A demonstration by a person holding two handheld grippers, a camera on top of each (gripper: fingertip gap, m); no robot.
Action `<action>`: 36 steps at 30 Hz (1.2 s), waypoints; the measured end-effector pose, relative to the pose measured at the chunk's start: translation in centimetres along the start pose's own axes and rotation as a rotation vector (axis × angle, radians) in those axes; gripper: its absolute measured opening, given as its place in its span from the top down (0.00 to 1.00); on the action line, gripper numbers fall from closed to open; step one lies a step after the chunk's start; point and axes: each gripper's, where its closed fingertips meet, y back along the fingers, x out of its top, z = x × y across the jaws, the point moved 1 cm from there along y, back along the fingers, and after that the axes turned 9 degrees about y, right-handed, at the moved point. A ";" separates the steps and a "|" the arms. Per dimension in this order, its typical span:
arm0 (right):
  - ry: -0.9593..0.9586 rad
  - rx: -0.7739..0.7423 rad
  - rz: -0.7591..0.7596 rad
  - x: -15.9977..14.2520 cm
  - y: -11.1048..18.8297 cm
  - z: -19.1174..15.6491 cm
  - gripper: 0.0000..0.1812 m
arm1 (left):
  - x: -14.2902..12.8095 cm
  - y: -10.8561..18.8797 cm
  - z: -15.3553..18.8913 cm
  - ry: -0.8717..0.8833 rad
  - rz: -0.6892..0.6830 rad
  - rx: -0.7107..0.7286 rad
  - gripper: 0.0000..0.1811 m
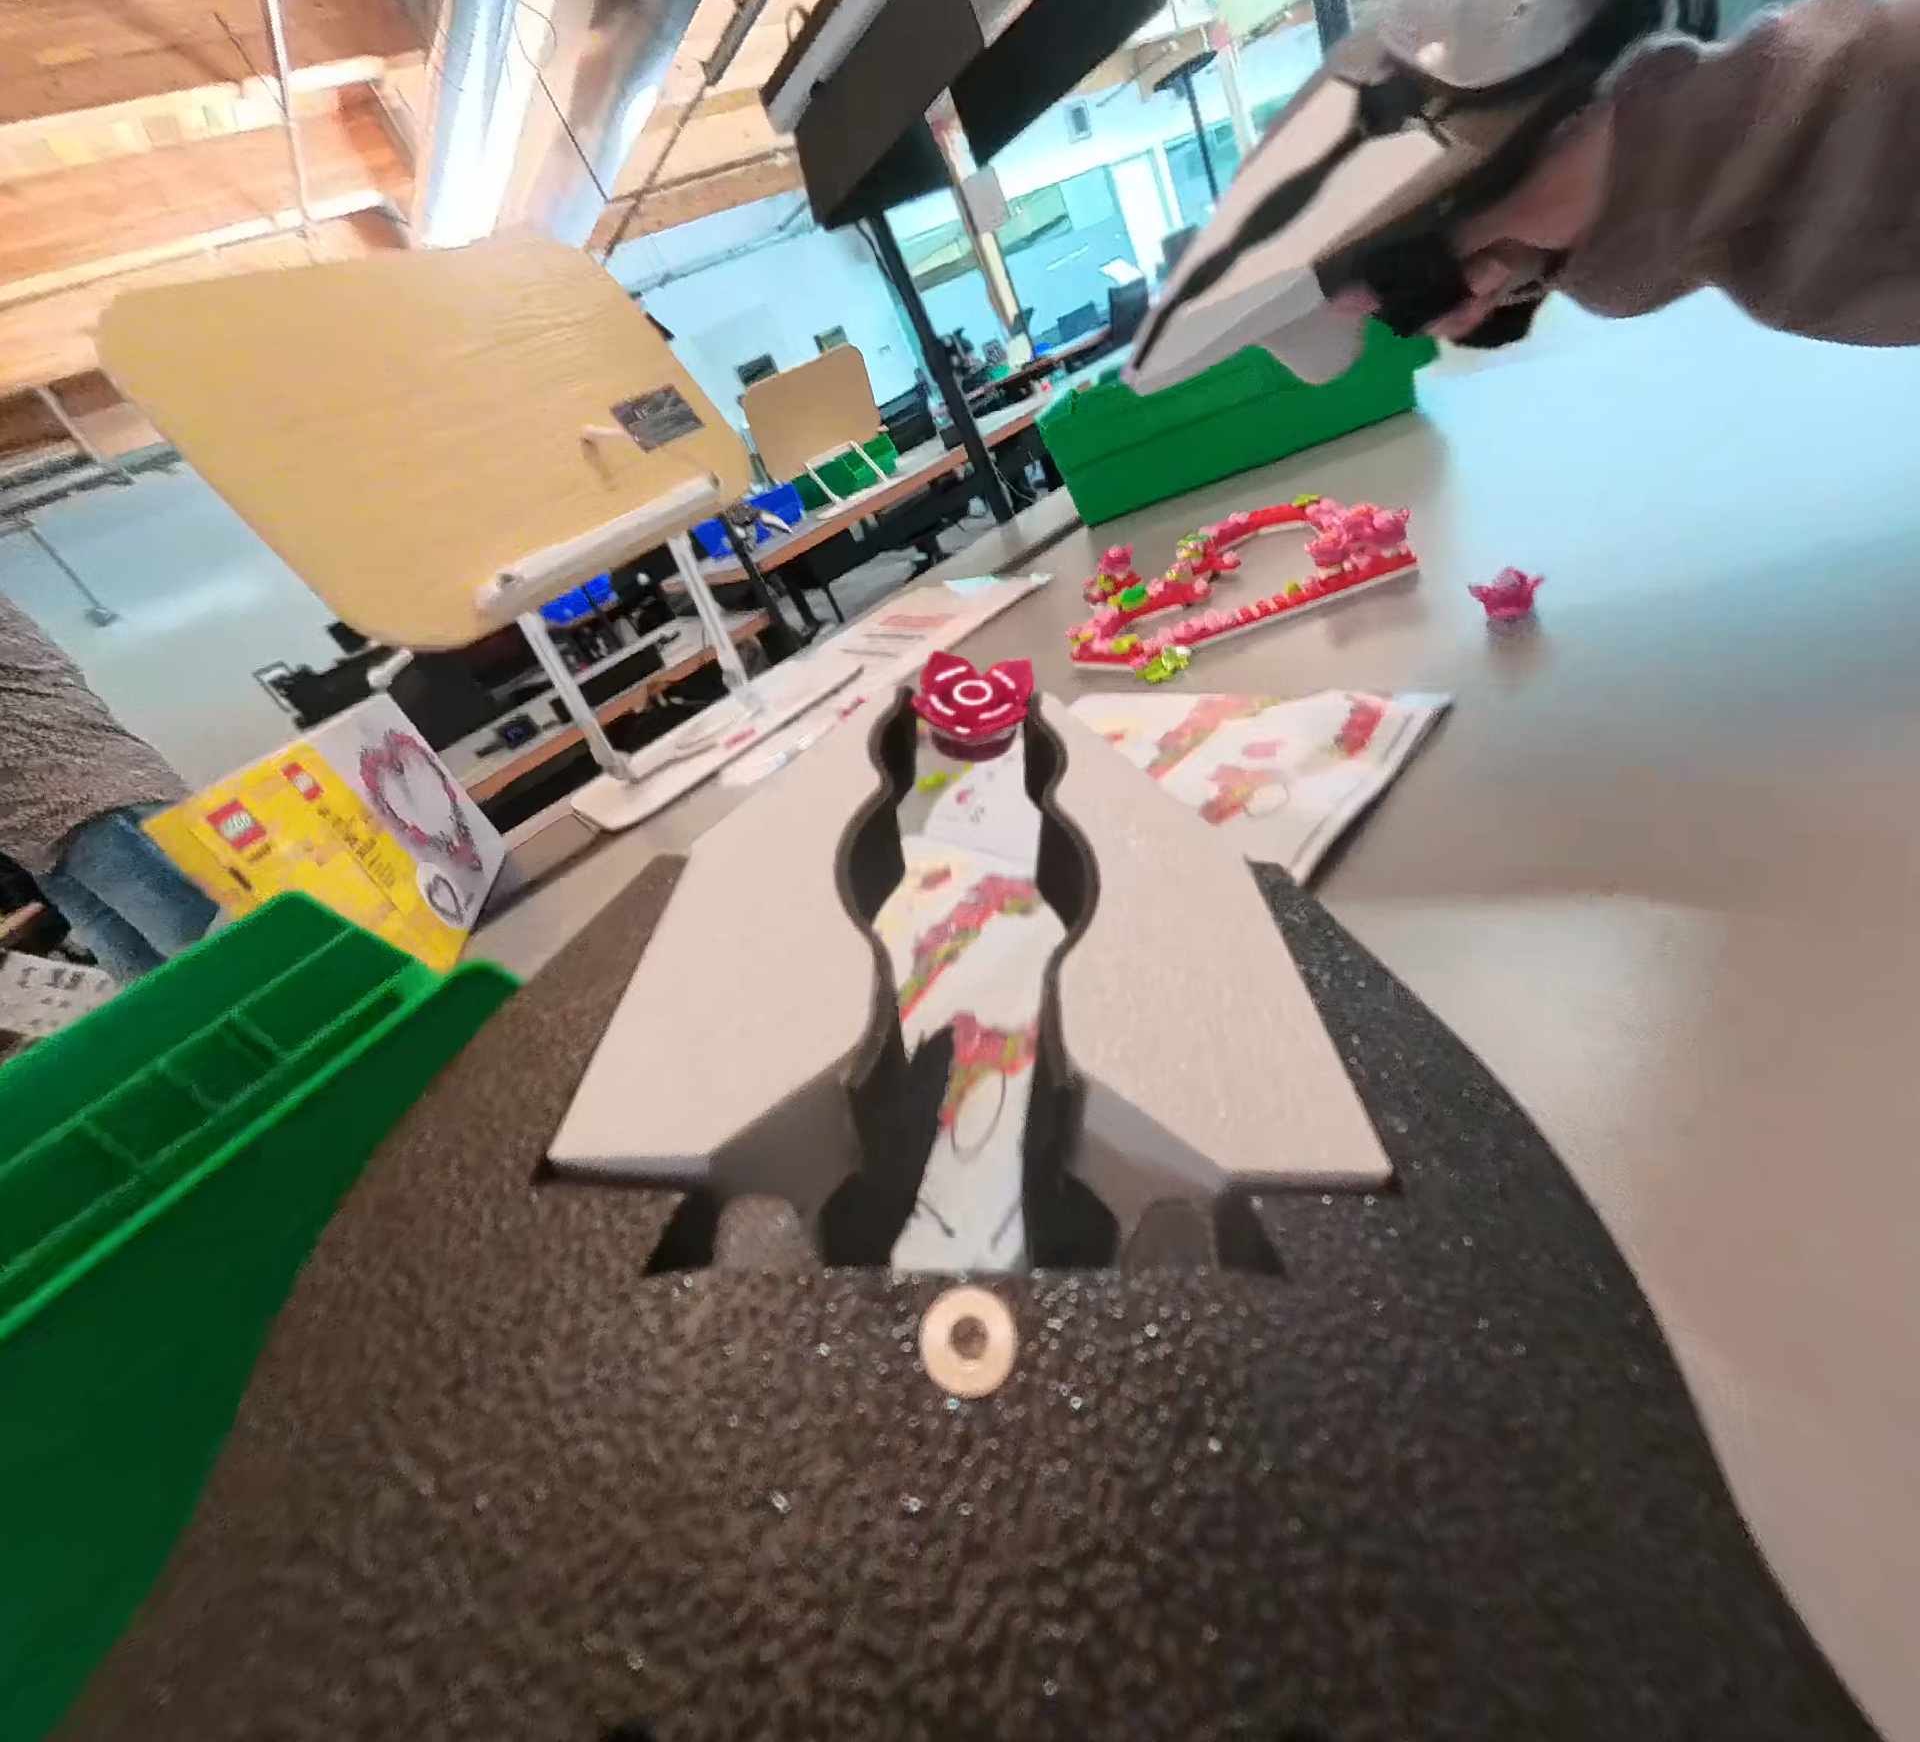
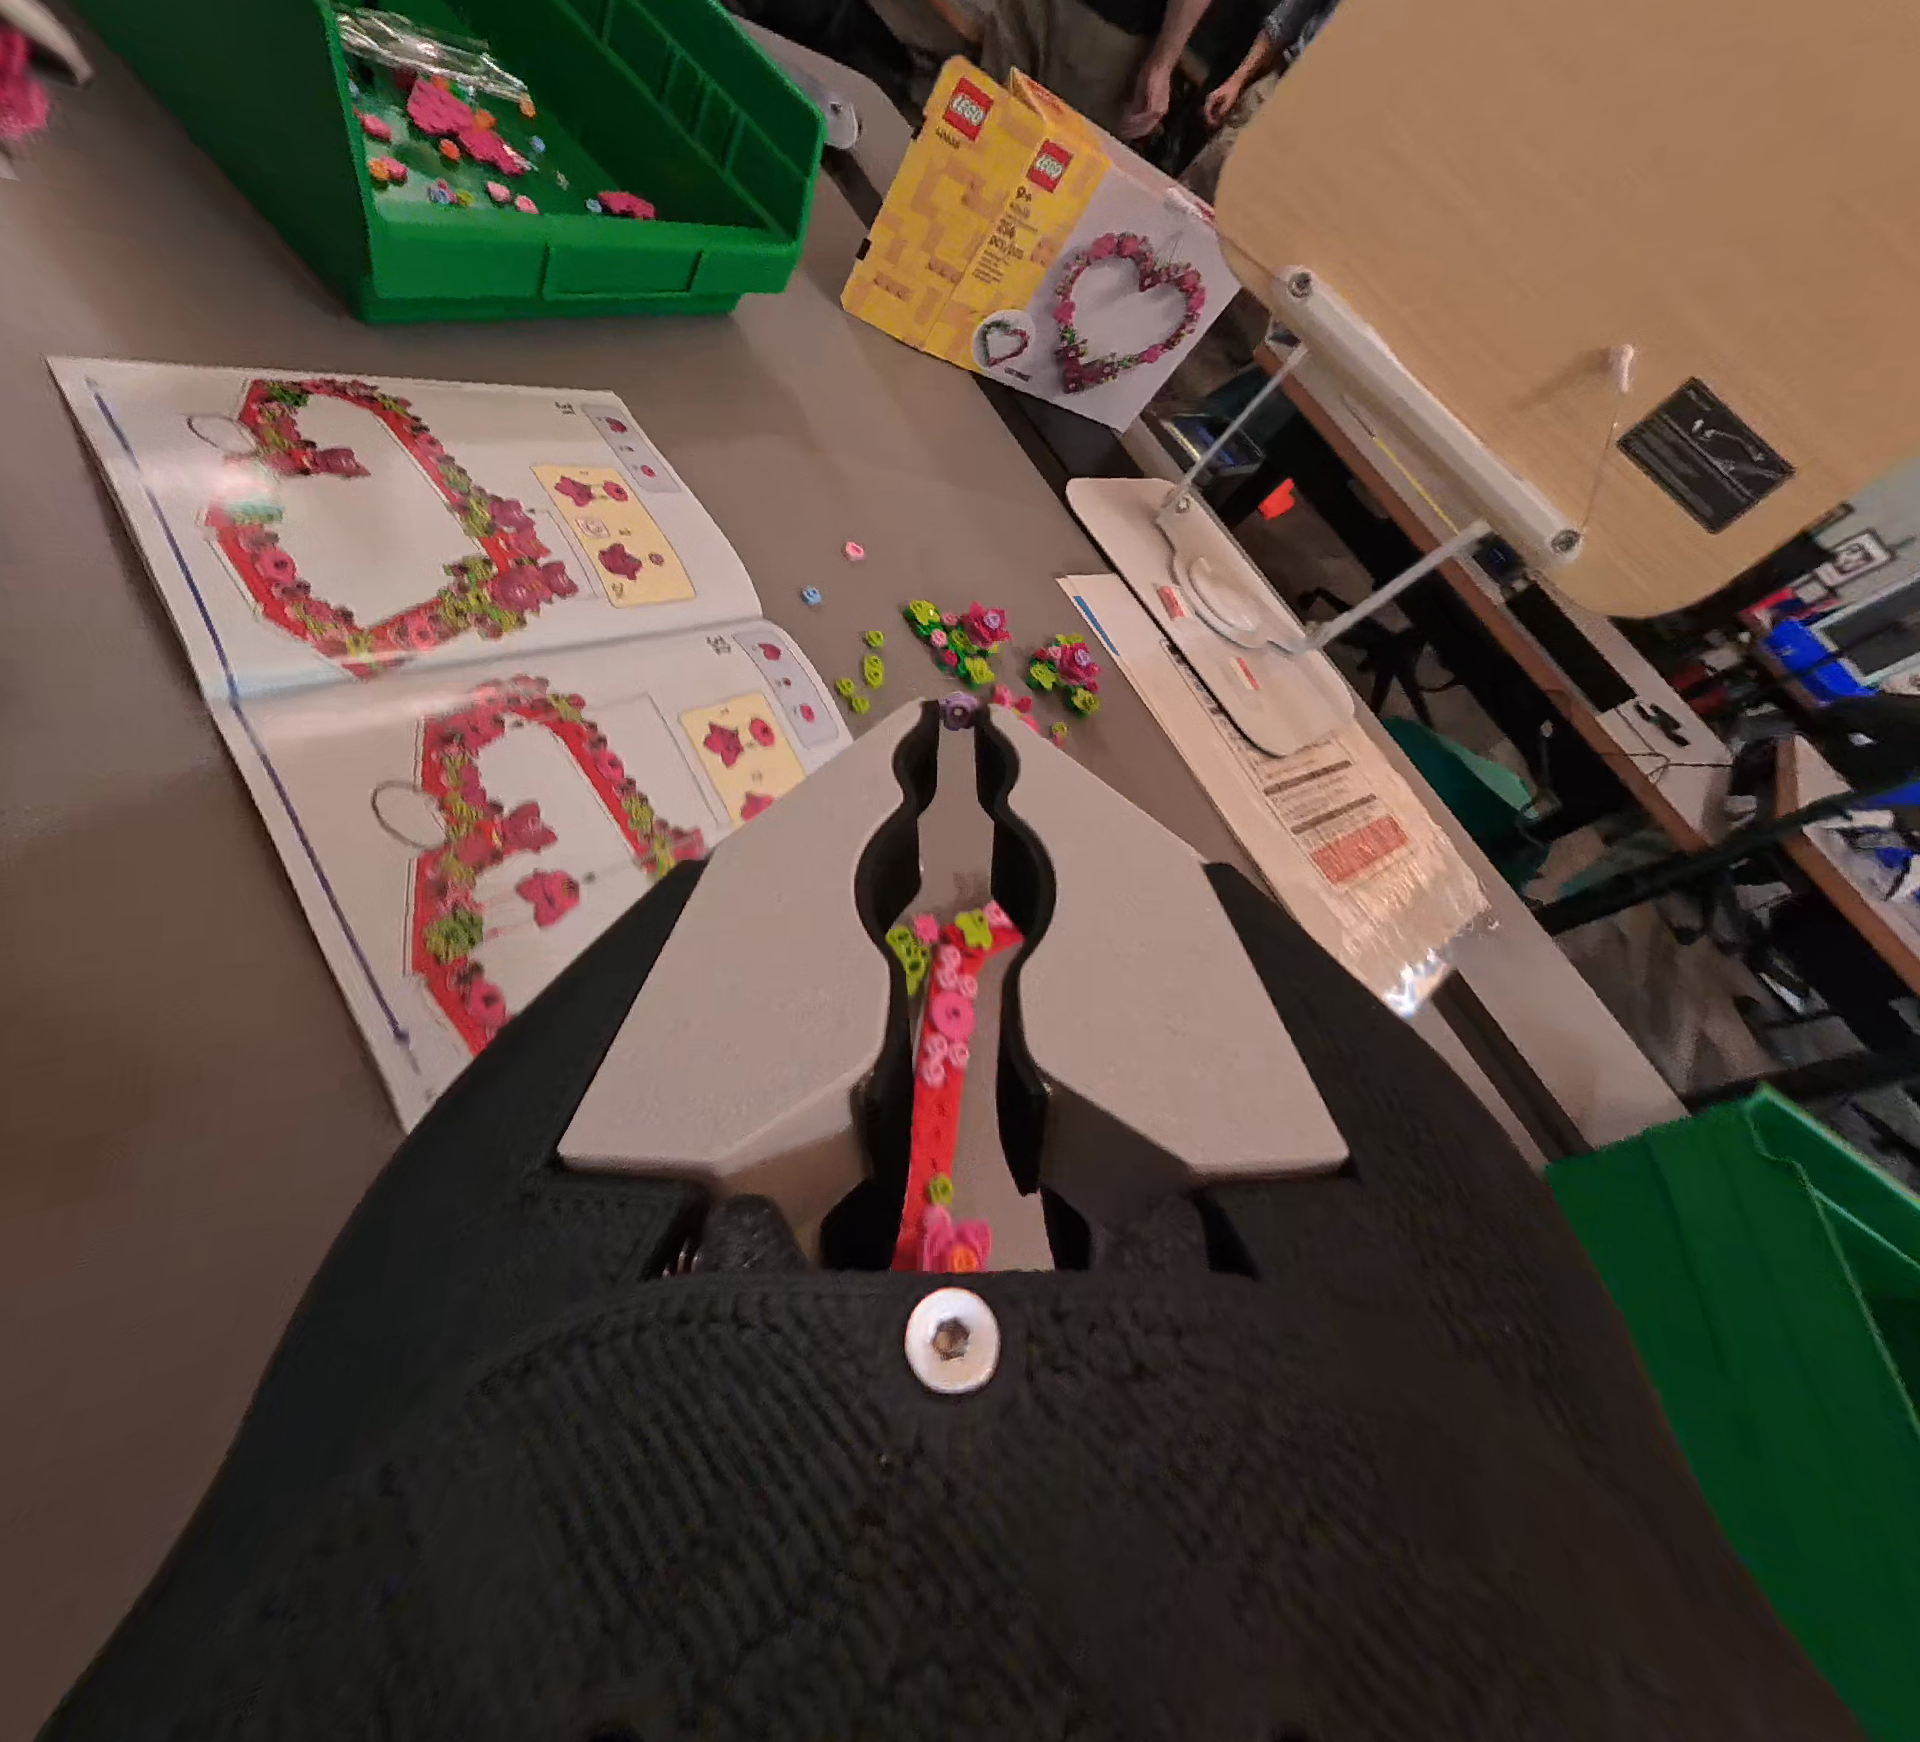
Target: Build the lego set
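The half-built red heart frame (image 1: 1247, 591), studded with pink flowers and lime leaves, lies flat on the grey table (image 1: 1662, 757) at about two o'clock in the left wrist view; in the right wrist view a strip of it shows through the gap between the fingers, directly under that tool. The left gripper (image 1: 971, 705) pinches a dark red flower piece (image 1: 971, 693) at its very tips, jaws closed on it and the piece's patterned face turned toward the camera, probably so a smaller part can be pressed onto it. The right gripper (image 2: 958, 713) nips a tiny lavender stud (image 2: 958, 707) between nearly closed tips, a hold that leaves most of the piece free for seating. At twelve o'clock beyond it sit small flower clusters (image 2: 997, 643) and loose lime leaf pieces (image 2: 868, 664), staged near the build. The open instruction booklet (image 2: 416, 612) lies at ten o'clock for reference, a green parts bin (image 2: 582, 269) at eleven, and the yellow set box (image 2: 977, 238) at one o'clock. A stray pink flower (image 1: 1507, 593) rests just right of the frame.
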 end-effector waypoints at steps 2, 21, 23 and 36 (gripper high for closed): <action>-0.009 0.028 0.009 -1.2 1.1 -0.2 0.97 | 1.2 -1.6 0.8 -0.007 0.029 -0.011 0.90; -0.163 0.565 -0.176 -13.5 10.4 -8.3 0.97 | -0.5 -7.8 5.3 0.040 0.009 -0.182 0.90; -0.180 0.574 -0.187 -14.2 10.4 -8.8 0.97 | -0.7 -7.9 5.5 0.040 -0.001 -0.195 0.90; -0.284 0.557 -0.170 -14.5 10.6 -8.6 0.93 | -1.0 -8.1 6.2 0.046 -0.024 -0.246 0.90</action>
